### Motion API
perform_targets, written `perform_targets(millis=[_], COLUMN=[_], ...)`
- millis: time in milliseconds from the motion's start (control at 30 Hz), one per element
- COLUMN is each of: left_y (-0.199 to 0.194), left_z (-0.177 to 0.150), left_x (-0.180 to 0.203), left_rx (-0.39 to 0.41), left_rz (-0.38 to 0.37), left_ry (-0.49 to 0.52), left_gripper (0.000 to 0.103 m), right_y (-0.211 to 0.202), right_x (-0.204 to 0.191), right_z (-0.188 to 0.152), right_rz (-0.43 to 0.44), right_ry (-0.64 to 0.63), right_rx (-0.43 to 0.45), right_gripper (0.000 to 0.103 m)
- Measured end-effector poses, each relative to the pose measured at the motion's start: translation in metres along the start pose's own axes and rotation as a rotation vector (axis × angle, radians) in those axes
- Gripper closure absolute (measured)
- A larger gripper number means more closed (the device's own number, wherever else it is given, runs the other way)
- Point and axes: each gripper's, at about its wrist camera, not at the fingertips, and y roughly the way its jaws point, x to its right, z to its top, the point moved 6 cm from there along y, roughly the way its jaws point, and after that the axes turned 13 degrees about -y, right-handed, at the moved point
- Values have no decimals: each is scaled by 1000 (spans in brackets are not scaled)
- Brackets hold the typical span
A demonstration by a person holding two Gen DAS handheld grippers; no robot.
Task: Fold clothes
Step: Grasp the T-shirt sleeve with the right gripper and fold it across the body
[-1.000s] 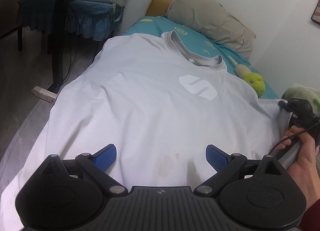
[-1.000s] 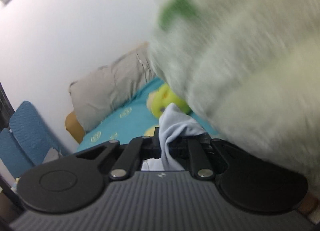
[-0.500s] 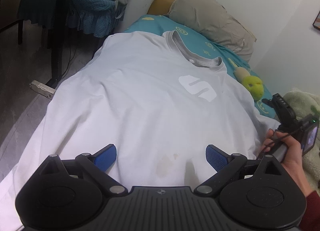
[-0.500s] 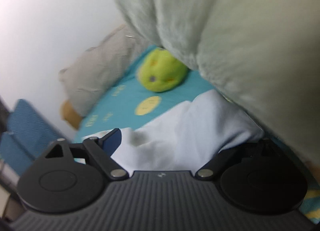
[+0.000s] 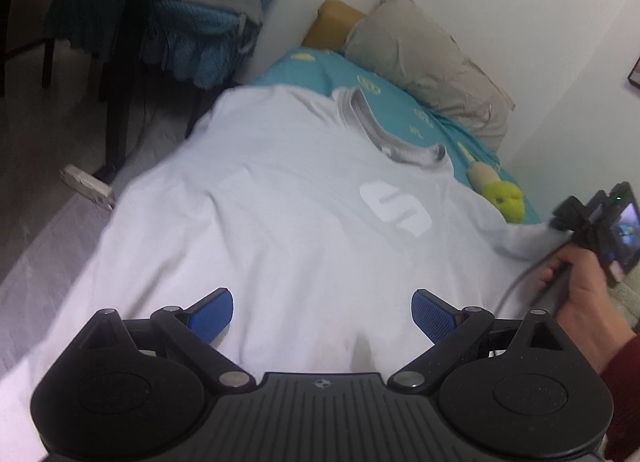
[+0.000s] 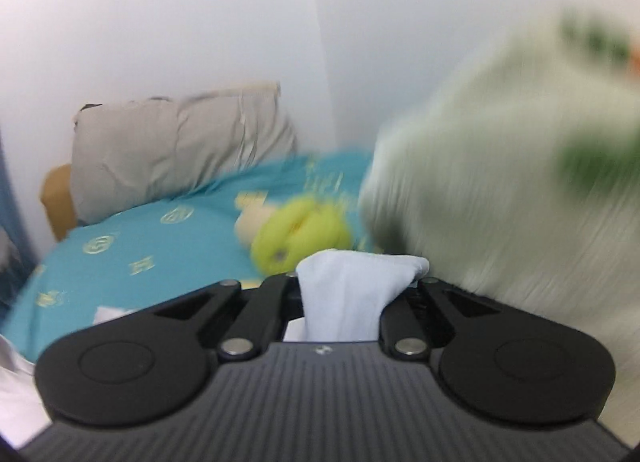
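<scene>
Changed vs. half a sec ago: right claw (image 6: 356, 282), then spread wide over the sleeve, now pinched together on a bunch of white T-shirt (image 5: 288, 230) fabric, sleeve end poking up between its fingers; in left-wrist view the right hand (image 5: 580, 286) w/ its tool sits at right edge of frame, sleeve pulled up toward it. Left claw (image 5: 322, 312) unchanged.

- T-shirt: white, grey collar (image 5: 384, 134) upper centre of frame, white logo (image 5: 396, 210) right of centre. Lies spread front-up over the bed (image 5: 400, 94), filling mid-frame; left side hangs over bed edge toward floor. Faint stain at lower centre, between the blue pads.
- Left claw: fingers wide apart, blue pads (image 5: 212, 310) hovering just above shirt hem, bottom of frame; nothing gripped.
- Right claw: clamped on sleeve fabric, centre-bottom of right-wrist view; view motion-blurred.
- Bed: teal sheet w/ yellow print, top of frame.
- Pillow (image 5: 424, 58): beige, upper right, against white wall.
- Plush toy (image 5: 502, 198): yellow-green, on sheet just beside shirt's shoulder, right of frame.
- Pale fluffy bedding (image 6: 500, 190): right half of right-wrist view, blurred.
- Chair w/ blue cover (image 5: 192, 34): upper left, beside the bed.
</scene>
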Motion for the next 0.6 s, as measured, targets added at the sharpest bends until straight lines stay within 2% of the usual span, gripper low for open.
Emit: perform_targets(millis=[67, 167, 267, 400, 567, 600], left_y=[-10, -23, -33, -43, -44, -43], left_z=[9, 20, 30, 45, 55, 55], left_x=[0, -4, -9, -26, -44, -44], left_rx=[37, 79, 118, 148, 148, 147], left_rz=[-1, 20, 55, 82, 122, 121], left_ry=[2, 10, 16, -26, -52, -49], left_gripper=[6, 6, 6, 6, 6, 6], right_y=[-15, -41, -66, -100, -130, -127], right_x=[0, -27, -92, -179, -244, -246], right_z=[17, 37, 33, 26, -23, -30], right_rz=[-42, 0, 135, 319, 558, 593], right_ry=[-74, -199, -323, -487, -516, -494], right_rx=[61, 142, 166, 194, 30, -21], right_gripper=[95, 95, 95, 95, 93, 80])
